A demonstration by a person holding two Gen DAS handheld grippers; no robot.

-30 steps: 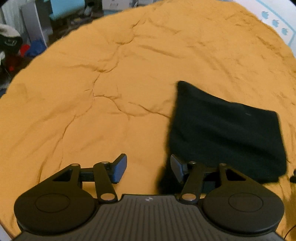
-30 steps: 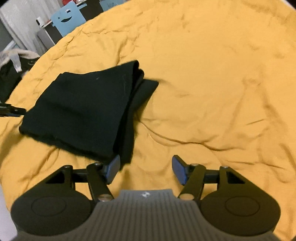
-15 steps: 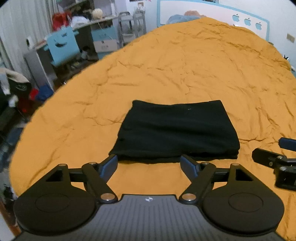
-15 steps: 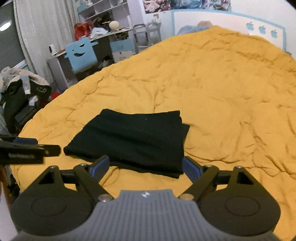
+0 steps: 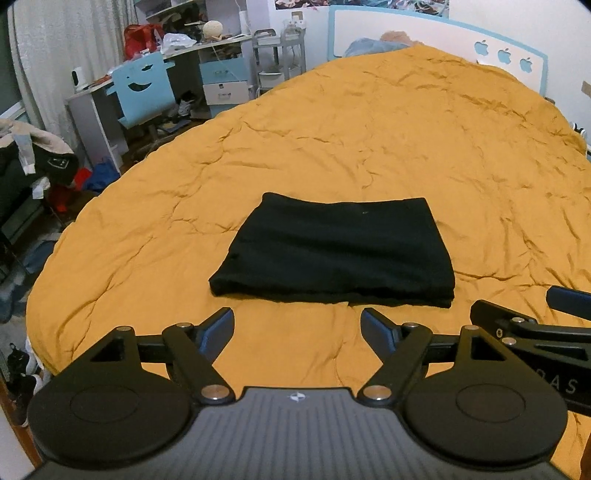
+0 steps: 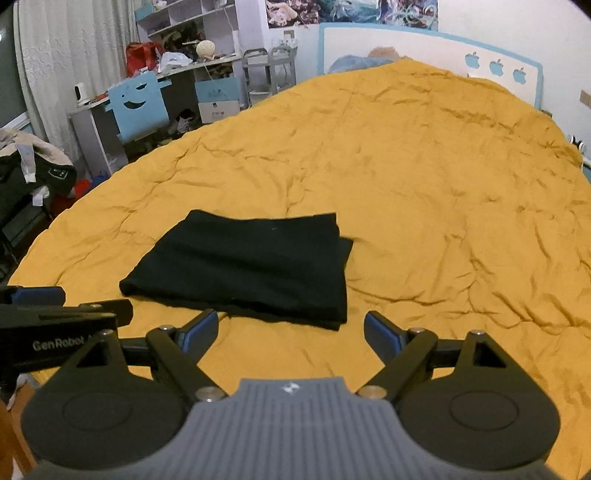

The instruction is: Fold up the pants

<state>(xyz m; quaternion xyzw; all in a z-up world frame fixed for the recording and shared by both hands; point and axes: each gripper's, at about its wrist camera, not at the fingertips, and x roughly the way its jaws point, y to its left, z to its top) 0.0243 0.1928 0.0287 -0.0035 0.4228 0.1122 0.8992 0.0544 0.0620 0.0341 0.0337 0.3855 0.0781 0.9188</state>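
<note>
The black pants (image 5: 332, 251) lie folded into a flat rectangle on the orange bedspread (image 5: 369, 147). In the right wrist view the pants (image 6: 243, 266) show a lower layer sticking out at their right edge. My left gripper (image 5: 297, 326) hangs open above the bedspread just short of the pants' near edge, nothing between its fingers. My right gripper (image 6: 291, 330) is open too, held back from the pants' near right corner. Each gripper shows at the side of the other's view: the right gripper (image 5: 535, 325) and the left gripper (image 6: 55, 306).
Left of the bed stand a blue chair (image 5: 142, 88), a cluttered desk (image 5: 192, 48) with shelves, and clothes piled on a dark chair (image 5: 33, 155). A blue-framed headboard (image 5: 436, 33) closes the far end. Shoes lie on the floor at the lower left.
Both grippers opened wider and pulled back and up from the pants, which now lie folded and untouched. The room beyond the bed has come into view.
</note>
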